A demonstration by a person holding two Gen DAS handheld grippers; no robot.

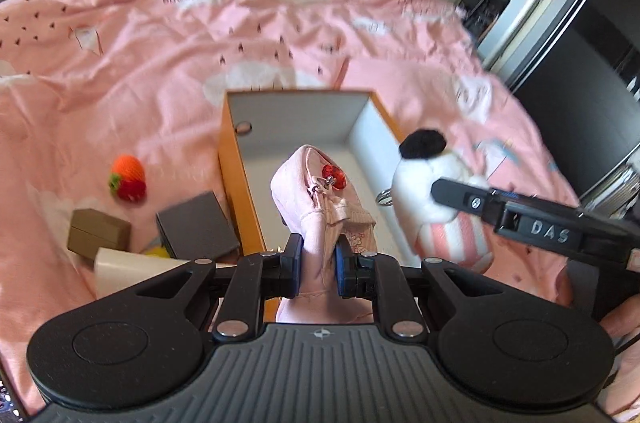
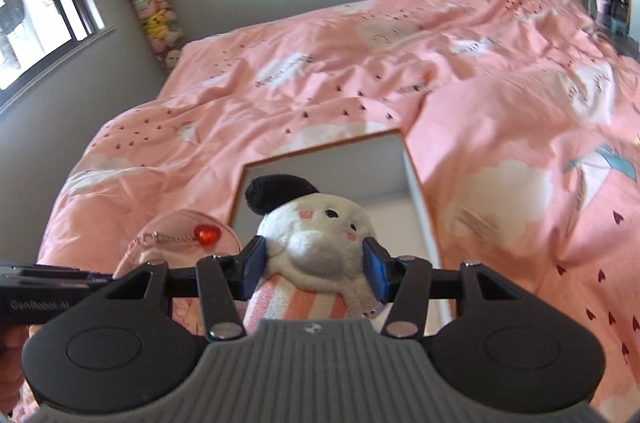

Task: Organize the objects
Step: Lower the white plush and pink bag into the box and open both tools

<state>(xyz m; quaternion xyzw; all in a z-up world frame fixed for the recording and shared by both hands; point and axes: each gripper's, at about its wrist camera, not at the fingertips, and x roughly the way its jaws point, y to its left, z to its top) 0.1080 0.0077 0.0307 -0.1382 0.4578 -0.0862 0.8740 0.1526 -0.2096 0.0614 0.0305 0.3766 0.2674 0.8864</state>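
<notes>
Pink pouch (image 1: 320, 199), long axis probably upright | left hand-held gripper (image 1: 318, 263) clamps it | right hand-held gripper (image 2: 316, 269) clamps plush (image 2: 320, 235)

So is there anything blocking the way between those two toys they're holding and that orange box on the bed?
Nothing visible does. The pink pouch in the left hand-held gripper and the white plush in the right hand-held gripper both hang before the orange box, whose top is open and whose visible inside looks bare.

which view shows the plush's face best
The right wrist view: the white plush toy with a black cap and pink-striped body faces the camera there, eyes and blush marks visible, gripped by the right tool. The left wrist view shows it only from the side, its face unseen.
</notes>
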